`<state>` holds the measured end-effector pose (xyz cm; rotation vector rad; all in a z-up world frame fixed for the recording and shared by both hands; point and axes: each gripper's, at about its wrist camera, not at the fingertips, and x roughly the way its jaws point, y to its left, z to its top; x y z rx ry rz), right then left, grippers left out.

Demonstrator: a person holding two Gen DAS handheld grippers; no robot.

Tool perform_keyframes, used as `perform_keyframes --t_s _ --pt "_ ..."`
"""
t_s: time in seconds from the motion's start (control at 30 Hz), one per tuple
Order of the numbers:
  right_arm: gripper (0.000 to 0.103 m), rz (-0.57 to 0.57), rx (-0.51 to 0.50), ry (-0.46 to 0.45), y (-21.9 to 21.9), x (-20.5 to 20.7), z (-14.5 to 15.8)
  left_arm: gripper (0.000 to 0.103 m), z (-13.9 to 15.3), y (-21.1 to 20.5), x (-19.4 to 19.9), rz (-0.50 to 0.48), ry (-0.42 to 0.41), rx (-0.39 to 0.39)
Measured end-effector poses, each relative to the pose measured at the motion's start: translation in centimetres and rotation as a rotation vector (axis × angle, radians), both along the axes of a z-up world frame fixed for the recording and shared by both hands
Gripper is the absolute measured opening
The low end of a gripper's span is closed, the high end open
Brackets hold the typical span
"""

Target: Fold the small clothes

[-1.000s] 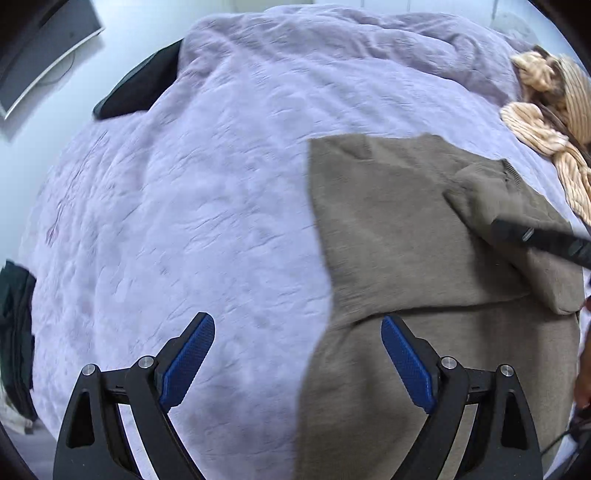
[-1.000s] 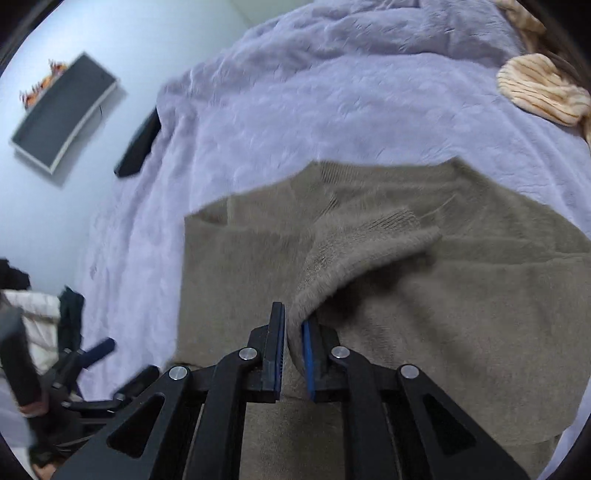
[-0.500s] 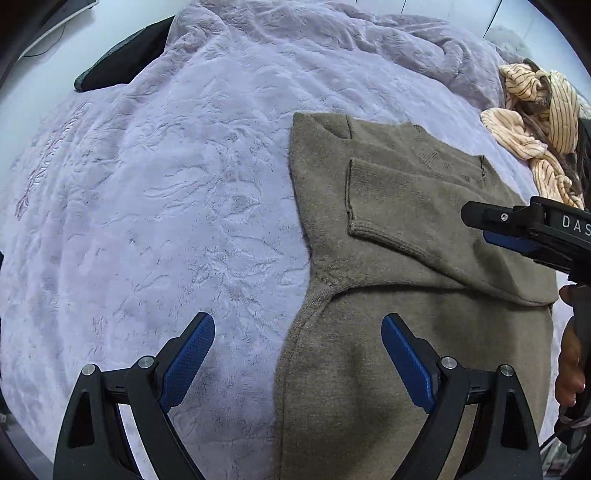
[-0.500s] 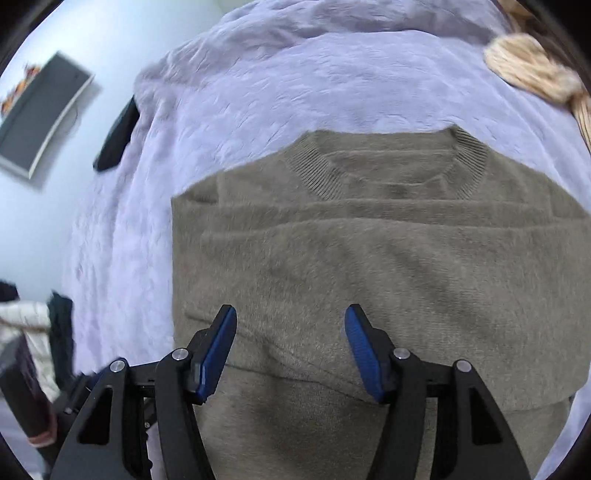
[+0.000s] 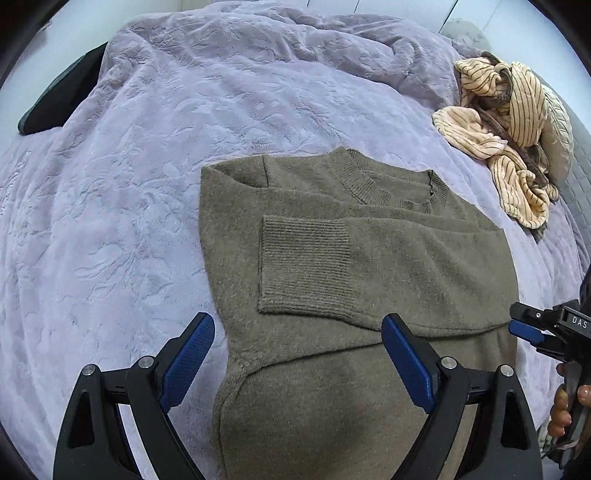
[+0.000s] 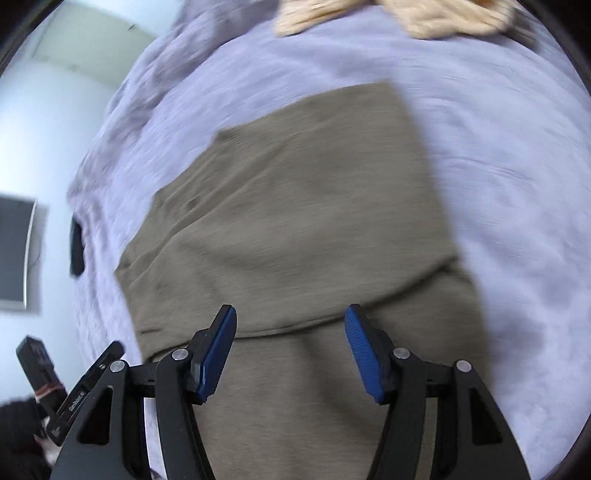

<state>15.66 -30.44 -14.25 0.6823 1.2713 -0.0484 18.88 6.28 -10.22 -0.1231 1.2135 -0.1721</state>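
An olive-brown knit sweater (image 5: 354,280) lies flat on the lilac bedspread (image 5: 147,177), collar away from me. One sleeve is folded across the chest, its ribbed cuff (image 5: 306,266) toward the left. My left gripper (image 5: 297,354) is open and empty, hovering over the sweater's lower left part. My right gripper (image 6: 290,347) is open and empty above the sweater (image 6: 295,221); that view is motion-blurred. The right gripper's tip also shows at the right edge of the left wrist view (image 5: 532,328).
A crumpled cream striped garment (image 5: 506,122) lies at the bed's far right, and shows at the top of the right wrist view (image 6: 369,14). A dark object (image 5: 55,99) lies at the bed's far left edge. A wall screen (image 6: 14,251) hangs at left.
My right gripper let go of the sleeve, which now lies folded across the chest, opened and drew back to the right. My left gripper stayed open and its view shifted left.
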Motion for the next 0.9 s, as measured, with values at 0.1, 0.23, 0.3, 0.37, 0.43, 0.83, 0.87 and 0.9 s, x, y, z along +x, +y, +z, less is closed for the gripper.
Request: perform_keyframes --t_s 0.1,0.23,0.3,0.37,0.43,0.83,0.87,0.9 --pt "0.065 -0.116 -0.003 0.009 -4.2 -1.0 -0.5 0.092 -0.2 -0.4 1.6 0.025 -0.017 0.029" --pt "0.037 -0.171 0.153 0.015 -6.5 -0.8 -2.0 0.092 -2.5 -0.7 4.3 0.073 0.039 0.035" --pt "0.03 -0.182 0.225 0.041 -6.4 -0.5 -3.4 0.092 -3.7 -1.1 4.9 0.075 0.07 0.056" --pt "0.025 -0.171 0.224 0.05 -5.9 -0.1 -4.1 0.092 -4.9 -1.7 4.9 0.062 0.096 0.131" --pt "0.023 -0.16 0.203 0.075 -5.2 0.1 -5.4 0.092 -6.1 -1.9 4.4 0.036 0.115 0.194" --pt "0.043 0.085 0.004 0.098 -2.7 -3.0 -2.3 0.092 -3.6 -0.2 -1.6 0.024 0.146 0.16" --pt "0.047 0.096 0.0 0.099 -2.4 -3.4 -1.9 0.092 -3.2 -0.3 -2.5 0.018 0.147 0.159" --pt "0.05 0.109 -0.005 0.096 -2.0 -4.0 -1.5 0.092 -2.8 -0.4 -3.2 0.015 0.149 0.158"
